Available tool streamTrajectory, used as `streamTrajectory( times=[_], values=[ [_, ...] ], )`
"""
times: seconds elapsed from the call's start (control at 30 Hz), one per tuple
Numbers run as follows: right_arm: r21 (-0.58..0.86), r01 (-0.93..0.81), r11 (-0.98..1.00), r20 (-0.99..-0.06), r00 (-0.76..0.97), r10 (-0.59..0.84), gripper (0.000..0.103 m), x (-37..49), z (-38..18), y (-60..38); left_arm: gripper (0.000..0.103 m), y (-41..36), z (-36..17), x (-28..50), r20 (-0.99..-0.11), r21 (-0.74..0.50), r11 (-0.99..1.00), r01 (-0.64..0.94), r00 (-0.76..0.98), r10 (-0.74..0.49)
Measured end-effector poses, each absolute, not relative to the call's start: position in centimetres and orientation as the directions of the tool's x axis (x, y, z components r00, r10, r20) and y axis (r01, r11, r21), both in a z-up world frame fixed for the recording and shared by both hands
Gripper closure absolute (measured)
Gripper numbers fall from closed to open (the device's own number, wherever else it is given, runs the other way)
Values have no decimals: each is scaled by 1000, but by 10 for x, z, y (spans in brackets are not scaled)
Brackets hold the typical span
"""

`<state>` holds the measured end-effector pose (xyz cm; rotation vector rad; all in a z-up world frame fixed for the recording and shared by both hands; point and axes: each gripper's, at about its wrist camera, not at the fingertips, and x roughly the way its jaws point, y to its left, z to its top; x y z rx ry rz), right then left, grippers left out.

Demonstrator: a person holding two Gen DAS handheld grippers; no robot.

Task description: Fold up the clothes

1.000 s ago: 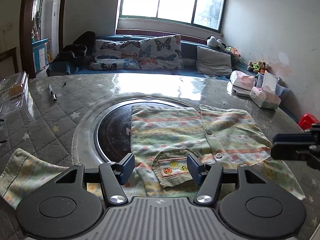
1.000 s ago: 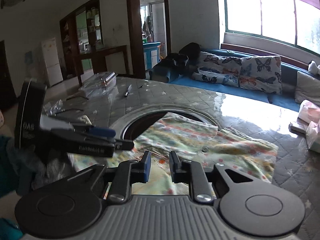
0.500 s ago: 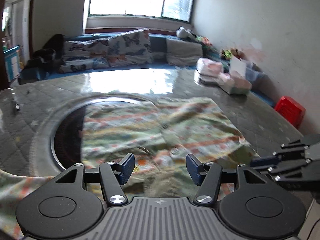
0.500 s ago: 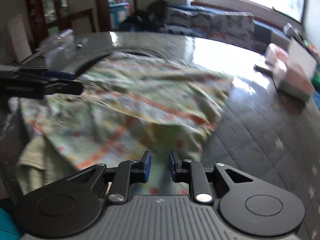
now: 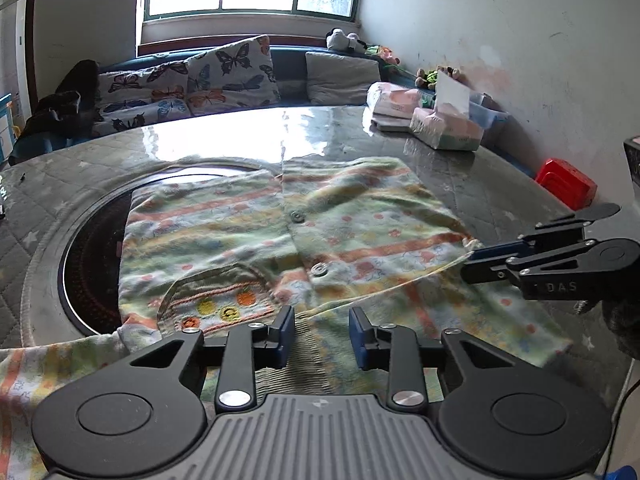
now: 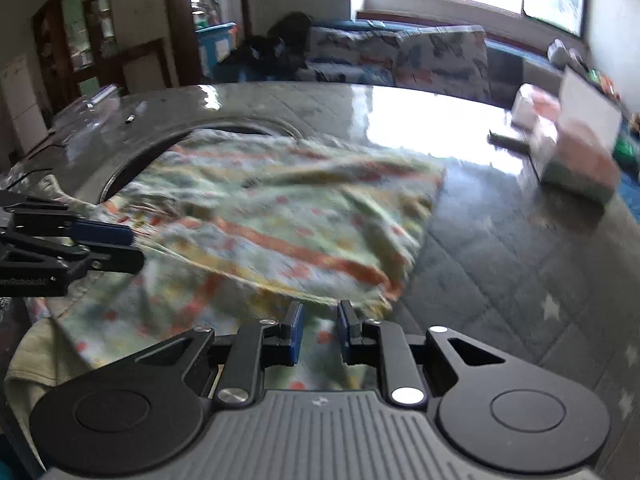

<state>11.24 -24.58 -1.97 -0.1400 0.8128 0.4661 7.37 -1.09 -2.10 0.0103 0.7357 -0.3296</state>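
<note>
- Lay spread across the middle of the grey quilted, glossy-covered round desk (image 5: 472, 184): a pale green fleece child's shirt with orange stripes and dots (image 5: 248, 236), its far-left part overhanging the dark circular recessed cooktop (image 5: 88, 280).
- Showed two buttons down the centre placket and an olive pocket with embroidered fruit near the front edge.
- Ran taut from beside the left gripper (image 5: 321, 334) toward the right gripper (image 5: 476, 262): a thin yellowish folded edge, lifted off the lower layer.
- Stood parted, the left jaws, blue pads astride the ribbed hem with a clear gap between them; touching of cloth could not be told.
- Stood narrowly apart in the right wrist view, the right jaws (image 6: 320, 330), cloth passing between the pads; gripping could not be told through motion blur.
- Seen side-on from the left wrist view, appeared nearly pressed together at the shirt's right edge, fabric corner at the tips.
- Hung over the near desk rim on the left: a loose sleeve (image 5: 44, 364).
- Lay bare to the right of the shirt's edge: a broad strip of quilted surface.
- Crowded the far right rim, well apart from the shirt: pink tissue packs (image 5: 448, 134).
- Stood beyond the desk: a blue sofa with butterfly-print cushions (image 5: 224, 76); a red plastic stool (image 5: 568, 186) beside the wall.
</note>
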Motion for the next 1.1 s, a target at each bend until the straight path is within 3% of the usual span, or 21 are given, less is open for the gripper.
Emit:
streamTrajectory(
  times=[0.3,0.73,1.1],
  values=[
    [36,-509,860,-713,590,379,78,91,-2,-242,72,7,-14,61,-639,-115,958,262,719,-273],
    [-16,-612,790,-750,530,395,76,59,-11,-213,69,18,-21,42,-649,-87,967,241,722,-238],
    [-30,-764,644,-710,470,524,76,53,-1,-144,65,88,-10,25,-637,-81,997,-1,769,-51]
  ],
)
